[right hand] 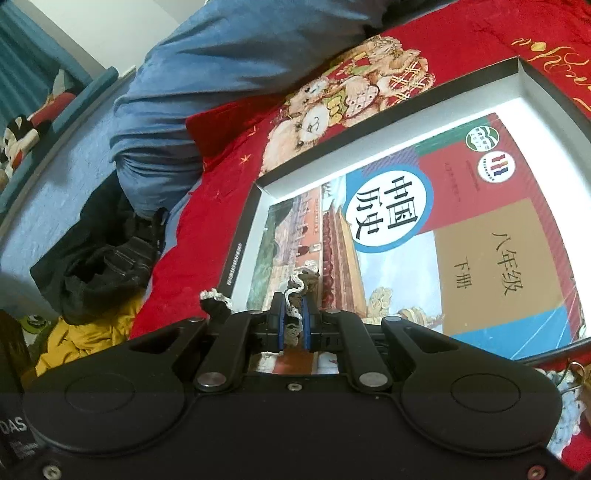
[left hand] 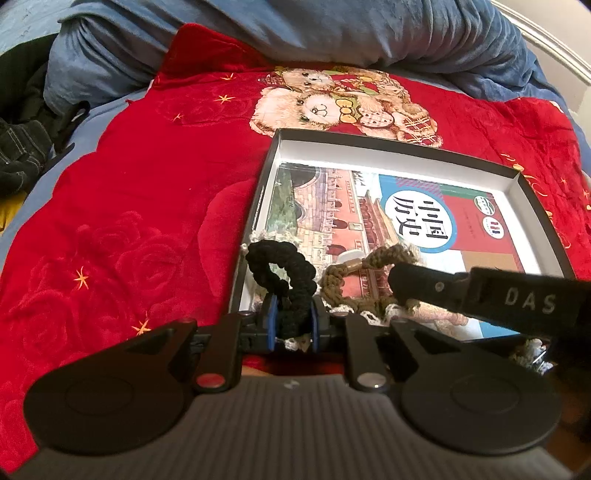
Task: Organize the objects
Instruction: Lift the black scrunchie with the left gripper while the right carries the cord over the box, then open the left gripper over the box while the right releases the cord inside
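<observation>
A shallow black box with white walls lies on the bed and holds a history textbook. At its near left corner my left gripper is shut on a black scrunchie, which sticks up over the box edge. Beside it lies an olive scrunchie with white lace trim. My right gripper comes in from the right and covers part of it. In the right wrist view the right gripper is shut on the lace-trimmed scrunchie, over the textbook in the box.
The box rests on a red blanket printed with teddy bears. A blue duvet is bunched behind it. Black clothing and a yellow garment lie at the left, with a plush toy on a blue ledge.
</observation>
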`<state>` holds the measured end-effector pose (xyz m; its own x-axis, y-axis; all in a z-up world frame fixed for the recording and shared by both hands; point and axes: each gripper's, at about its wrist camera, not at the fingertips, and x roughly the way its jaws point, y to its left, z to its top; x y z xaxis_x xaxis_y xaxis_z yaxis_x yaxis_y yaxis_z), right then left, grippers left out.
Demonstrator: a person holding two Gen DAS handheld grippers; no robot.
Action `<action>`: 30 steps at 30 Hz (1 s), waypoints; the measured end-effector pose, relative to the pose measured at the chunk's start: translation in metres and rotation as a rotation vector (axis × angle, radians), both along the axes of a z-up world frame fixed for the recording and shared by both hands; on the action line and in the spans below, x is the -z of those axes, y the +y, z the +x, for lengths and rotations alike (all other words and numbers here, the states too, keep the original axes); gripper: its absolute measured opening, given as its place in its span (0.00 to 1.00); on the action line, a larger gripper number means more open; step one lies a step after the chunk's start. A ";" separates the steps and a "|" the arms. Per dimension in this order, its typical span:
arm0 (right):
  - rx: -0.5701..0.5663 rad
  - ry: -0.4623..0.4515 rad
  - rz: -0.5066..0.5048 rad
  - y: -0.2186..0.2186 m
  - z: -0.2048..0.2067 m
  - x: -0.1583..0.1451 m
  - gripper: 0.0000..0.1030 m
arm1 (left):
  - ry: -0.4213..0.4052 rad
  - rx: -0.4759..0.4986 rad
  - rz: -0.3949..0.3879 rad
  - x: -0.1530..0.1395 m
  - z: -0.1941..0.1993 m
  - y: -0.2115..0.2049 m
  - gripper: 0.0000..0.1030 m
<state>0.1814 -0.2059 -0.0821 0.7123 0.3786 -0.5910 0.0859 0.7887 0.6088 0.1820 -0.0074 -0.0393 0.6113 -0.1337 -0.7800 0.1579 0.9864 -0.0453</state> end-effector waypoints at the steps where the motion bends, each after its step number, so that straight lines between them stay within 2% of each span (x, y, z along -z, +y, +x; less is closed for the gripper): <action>1: -0.003 0.004 -0.008 0.001 0.000 0.000 0.10 | 0.000 -0.001 -0.002 0.000 0.000 0.000 0.21; 6: -0.023 0.014 -0.016 0.006 0.002 0.000 0.10 | -0.002 0.001 0.004 0.000 0.000 -0.001 0.26; 8: -0.028 0.031 -0.027 0.008 0.004 0.001 0.10 | -0.001 0.005 0.004 -0.001 0.000 -0.001 0.35; 12: -0.026 0.032 -0.032 0.009 0.002 0.000 0.10 | -0.009 0.004 0.007 -0.002 -0.001 -0.001 0.38; 13: -0.026 0.034 -0.029 0.008 0.001 -0.001 0.11 | -0.011 0.006 0.009 -0.002 -0.001 -0.001 0.44; 20: -0.034 0.057 -0.043 0.006 0.001 -0.004 0.16 | -0.026 -0.003 0.009 -0.001 -0.004 0.000 0.60; 23: -0.034 0.055 -0.027 0.002 -0.001 -0.007 0.27 | -0.045 0.003 -0.009 -0.004 -0.010 0.000 0.66; 25: -0.027 0.048 -0.025 0.000 -0.004 -0.010 0.41 | -0.065 0.012 -0.013 -0.007 -0.015 0.000 0.70; 27: -0.026 0.039 -0.008 -0.003 -0.007 -0.012 0.44 | -0.085 0.024 -0.022 -0.009 -0.019 -0.001 0.76; 30: -0.023 0.033 0.005 -0.005 -0.012 -0.017 0.53 | -0.098 0.050 -0.052 -0.014 -0.026 -0.002 0.77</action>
<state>0.1692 -0.2108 -0.0650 0.6836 0.3975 -0.6121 0.0879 0.7877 0.6098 0.1563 -0.0096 -0.0257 0.6759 -0.2041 -0.7082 0.2126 0.9740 -0.0778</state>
